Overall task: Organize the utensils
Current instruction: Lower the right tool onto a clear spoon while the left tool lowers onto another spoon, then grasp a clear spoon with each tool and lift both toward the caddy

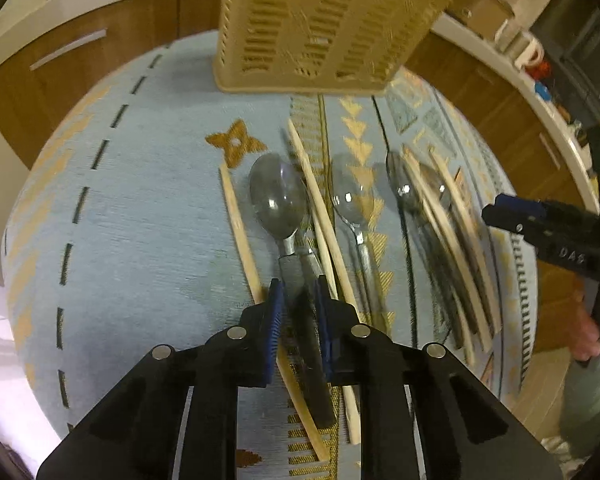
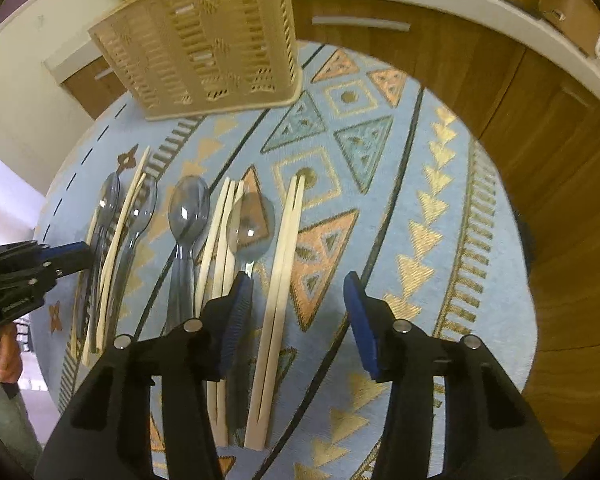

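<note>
On the round table's pale blue patterned cloth (image 1: 140, 220) lie several grey see-through plastic spoons and wooden chopsticks in a row. My left gripper (image 1: 300, 286) points steeply down, its blue pads shut on the handle of the leftmost spoon (image 1: 276, 196); a second handle seems stacked with it. My right gripper (image 2: 296, 280) is open above a pair of chopsticks (image 2: 284, 264), which lies between its fingers untouched. A clear spoon (image 2: 252, 220) runs under its left pad (image 2: 238, 304). A beige slotted basket (image 1: 324, 24) (image 2: 208, 40) stands at the far edge. Each gripper shows in the other's view: right gripper (image 1: 496, 212), left gripper (image 2: 72, 252).
More spoons (image 1: 352, 196) (image 2: 190, 208) and chopstick bundles (image 1: 452, 240) (image 2: 220, 248) lie between the two grippers. A single chopstick (image 1: 240, 240) lies left of the held spoon. Wooden cabinets and a white counter with mugs (image 1: 530, 52) ring the table. A hand (image 1: 588, 332) holds the right gripper.
</note>
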{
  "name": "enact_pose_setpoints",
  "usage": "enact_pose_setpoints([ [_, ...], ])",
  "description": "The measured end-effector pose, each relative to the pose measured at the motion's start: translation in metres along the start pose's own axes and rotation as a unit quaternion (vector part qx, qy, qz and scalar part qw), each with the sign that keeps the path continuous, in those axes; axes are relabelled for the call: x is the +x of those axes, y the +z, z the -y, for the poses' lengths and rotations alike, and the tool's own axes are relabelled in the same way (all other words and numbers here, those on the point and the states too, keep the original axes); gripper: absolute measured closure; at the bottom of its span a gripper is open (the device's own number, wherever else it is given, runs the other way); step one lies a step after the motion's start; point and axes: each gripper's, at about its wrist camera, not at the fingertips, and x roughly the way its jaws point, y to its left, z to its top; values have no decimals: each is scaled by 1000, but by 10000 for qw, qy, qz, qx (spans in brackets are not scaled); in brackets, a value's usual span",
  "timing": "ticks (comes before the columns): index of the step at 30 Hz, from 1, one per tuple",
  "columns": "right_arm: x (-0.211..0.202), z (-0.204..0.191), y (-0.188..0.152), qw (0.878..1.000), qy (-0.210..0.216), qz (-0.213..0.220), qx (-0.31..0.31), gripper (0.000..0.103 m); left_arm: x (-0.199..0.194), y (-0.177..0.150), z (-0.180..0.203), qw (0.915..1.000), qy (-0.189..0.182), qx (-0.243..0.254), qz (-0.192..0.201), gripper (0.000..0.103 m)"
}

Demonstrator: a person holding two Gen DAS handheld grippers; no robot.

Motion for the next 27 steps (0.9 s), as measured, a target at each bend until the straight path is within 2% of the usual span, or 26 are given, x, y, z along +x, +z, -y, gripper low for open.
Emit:
enact_pose_setpoints([
  [6, 11, -4, -1, 9994, 133, -320, -69, 67, 3, 6, 2, 9997, 181, 55, -136, 87],
  [10, 12, -19, 1, 9982, 358, -401, -248, 72, 2, 8, -3, 9997, 47, 55, -219, 87],
  [15, 23, -26, 9, 9970, 410, -592, -277, 85, 1, 6, -7, 9996, -10, 98, -281, 87],
  [19, 29, -19, 11, 9952, 582, -780, -45, 86, 0, 7, -10, 9995, -11, 78, -292, 87],
  [22, 29, -17, 13, 9942, 613, -881, -29, 86, 1, 10, -10, 9994, 96, 91, -322, 87],
  [27, 35, -16, 24, 9903, 692, -1201, -55, 88, 8, 19, 9, 9967, 527, 432, -450, 84],
])
